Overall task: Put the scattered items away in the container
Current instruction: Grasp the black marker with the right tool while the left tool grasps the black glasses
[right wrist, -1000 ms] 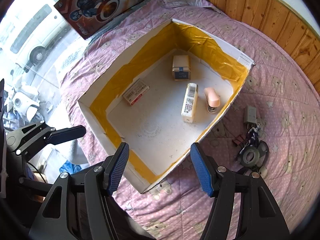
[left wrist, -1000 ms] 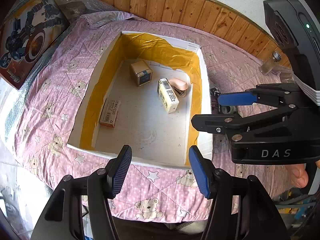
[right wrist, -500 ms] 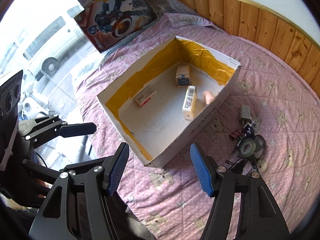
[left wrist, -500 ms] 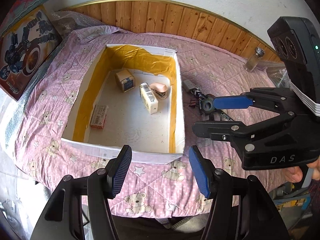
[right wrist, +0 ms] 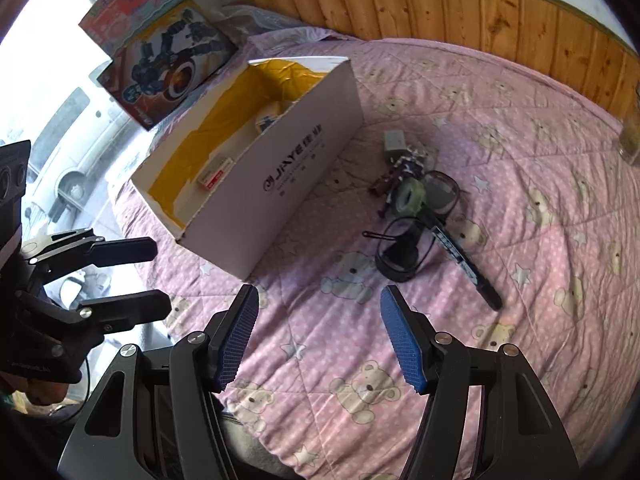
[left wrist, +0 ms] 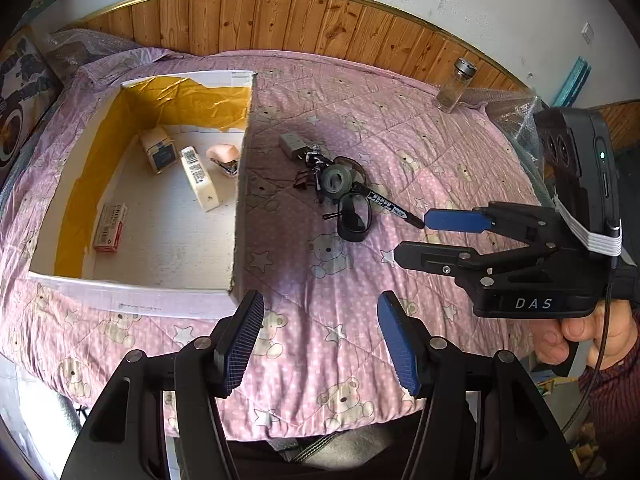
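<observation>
Both claws stood wide and empty: the left gripper (left wrist: pixel 320 340) near the box (left wrist: pixel 240 216), the right gripper (right wrist: pixel 320 336) nearer the heap. The marker (right wrist: pixel 464 262) lay on the quilt (left wrist: pixel 420 128) right of the box, beside the glasses (right wrist: pixel 400 252) and tape roll (right wrist: pixel 408 198). It looked light, stiff and smooth; a mid-barrel grip seemed safest. The glasses looked fragile.

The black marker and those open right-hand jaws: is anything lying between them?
No. In the right wrist view only bare pink bear-print quilt lies between the right gripper and the black marker; the left wrist view agrees.
</observation>
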Motion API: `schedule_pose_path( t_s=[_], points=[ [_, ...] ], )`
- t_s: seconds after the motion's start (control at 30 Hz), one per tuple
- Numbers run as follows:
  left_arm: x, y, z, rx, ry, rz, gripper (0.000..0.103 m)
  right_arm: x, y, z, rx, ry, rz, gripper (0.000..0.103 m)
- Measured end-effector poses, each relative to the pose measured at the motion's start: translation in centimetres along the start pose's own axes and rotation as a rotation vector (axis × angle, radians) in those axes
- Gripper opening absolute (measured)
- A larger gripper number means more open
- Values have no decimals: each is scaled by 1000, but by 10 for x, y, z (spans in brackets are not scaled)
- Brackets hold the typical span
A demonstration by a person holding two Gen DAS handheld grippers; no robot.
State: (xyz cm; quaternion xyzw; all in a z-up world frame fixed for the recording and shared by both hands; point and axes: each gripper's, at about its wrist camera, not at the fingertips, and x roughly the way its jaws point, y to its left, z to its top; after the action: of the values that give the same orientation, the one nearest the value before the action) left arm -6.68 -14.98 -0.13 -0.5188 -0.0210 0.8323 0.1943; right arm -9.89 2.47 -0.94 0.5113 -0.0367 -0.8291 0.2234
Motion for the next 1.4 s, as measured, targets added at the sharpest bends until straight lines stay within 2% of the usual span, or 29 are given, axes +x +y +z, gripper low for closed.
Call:
schedule_pose_path(
  t_s=[0.2,0.33,0.47,0.6,0.8,0.83,0.87,0.93,1.0,1.17,1.27,1.3,1.4],
  points=[
    [27,-16,16,-16,2,-37,61,1,-41,-17,118,-56,-32,66],
    [53,-26,29,-24,0,-60,61,11,-57,-17,127,-77,-79,66],
    [88,-30,42,-31,21,-73,61,31,-72,-9,73,-56,-147,65],
    [121,-29,53,-50,31,-68,61,55,-83,1,-17,-20,-198,57],
    [162,-20,70,-85,42,-59,61,97,-91,12,-196,32,-238,56],
    [168,-17,72,-96,46,-56,61,103,-93,13,-211,41,-230,52],
    [174,-14,74,-108,50,-54,61,109,-98,15,-209,57,-210,28],
    [186,-9,78,-128,61,-57,61,116,-110,18,-174,76,-174,24],
    [197,-7,79,-142,74,-59,61,113,-122,19,-126,69,-179,14],
    [220,-17,82,-122,100,-61,61,96,-167,12,87,42,-132,14],
    [226,-30,85,-92,70,-54,60,88,-181,5,151,27,-100,14],
    [229,-37,85,-62,70,-34,51,87,-184,3,167,25,-89,14],
    [236,-56,87,1,56,5,49,86,-190,0,200,14,-61,14]
  ],
)
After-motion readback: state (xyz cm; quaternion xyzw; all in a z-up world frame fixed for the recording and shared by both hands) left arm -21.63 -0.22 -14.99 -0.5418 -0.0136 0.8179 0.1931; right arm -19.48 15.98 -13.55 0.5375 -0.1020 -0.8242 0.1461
